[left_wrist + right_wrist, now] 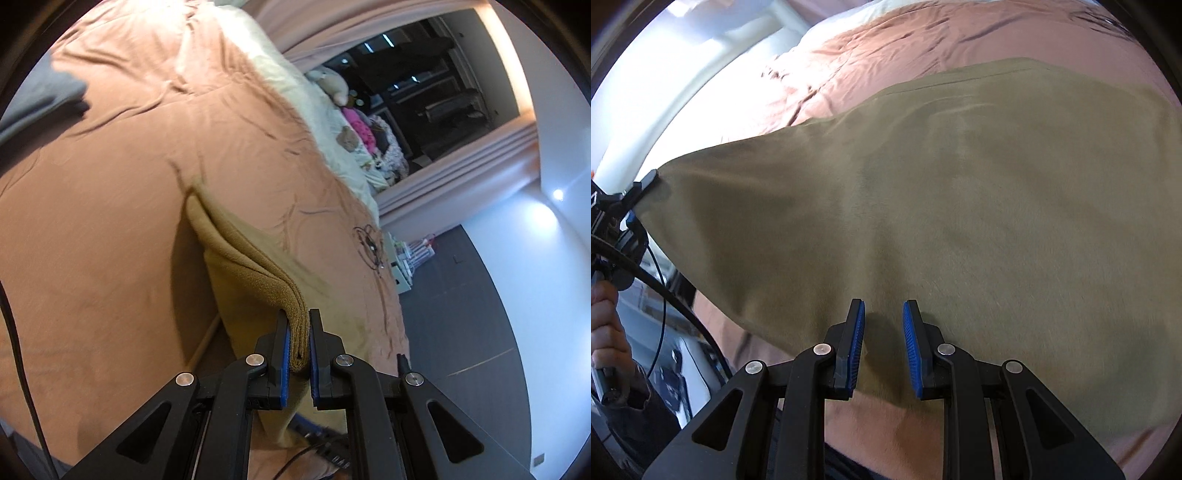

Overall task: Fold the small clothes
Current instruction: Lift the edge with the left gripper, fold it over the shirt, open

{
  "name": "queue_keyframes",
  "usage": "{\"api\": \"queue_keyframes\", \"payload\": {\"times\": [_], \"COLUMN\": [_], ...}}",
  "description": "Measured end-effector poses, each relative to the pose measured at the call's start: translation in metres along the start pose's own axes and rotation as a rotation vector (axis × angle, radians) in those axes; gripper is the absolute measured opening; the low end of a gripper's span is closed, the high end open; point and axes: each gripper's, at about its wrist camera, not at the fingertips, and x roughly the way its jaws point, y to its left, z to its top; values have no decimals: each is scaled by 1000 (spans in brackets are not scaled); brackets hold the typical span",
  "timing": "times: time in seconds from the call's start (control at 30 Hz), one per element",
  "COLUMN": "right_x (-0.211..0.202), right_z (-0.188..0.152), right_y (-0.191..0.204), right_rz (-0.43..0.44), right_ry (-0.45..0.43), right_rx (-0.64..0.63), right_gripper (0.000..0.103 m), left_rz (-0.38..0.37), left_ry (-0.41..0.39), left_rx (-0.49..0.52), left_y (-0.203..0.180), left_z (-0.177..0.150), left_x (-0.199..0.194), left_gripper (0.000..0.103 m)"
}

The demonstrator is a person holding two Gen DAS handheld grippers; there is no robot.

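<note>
A tan cloth (960, 206) is seen spread over a bed covered by a salmon-pink duvet (110, 221). The left gripper (298, 347) is closed tight on a folded, layered edge of the cloth, which is lifted clear of the duvet at that corner and runs away as a raised ridge. In the right wrist view the same gripper (646, 181) is seen at the cloth's far left corner, held by a hand (605, 332). The right gripper (884, 347) is held open above the near edge of the cloth, nothing gripped between its blue pads (857, 343). Dark grey fabric (40, 96) is noted at the duvet's far left.
</note>
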Motion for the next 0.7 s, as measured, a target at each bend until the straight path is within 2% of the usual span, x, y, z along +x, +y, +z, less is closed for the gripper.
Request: {"api": "queue_keyframes", "payload": {"times": [0.13,0.33,0.47,0.6,0.67,0.7], "right_x": [3,-8,-38,-75,-94,-100], "right_z": [-19,-27,-32,-33,-35,-38], "right_y": [1,-12,-23,-44,-55,-57], "right_rz": [14,34,29,-18,-86,-117], "right_ry": [11,3,-60,-138,-172,-185], "right_rx": [-6,21,31,28,22,23], "right_gripper": [19,19,19,19,21,31], "left_rz": [-13,-57,-89,-138,-156,-163], "left_ry": [18,61,104,171,204,226], "left_rx": [48,125,180,234,250,264], "left_y": [-25,-66,-96,-129,-139,-146], "left_z": [6,-2,-11,-27,-36,-43], "left_x": [14,40,60,89,101,111], "left_gripper": [8,8,8,8,8,8]}}
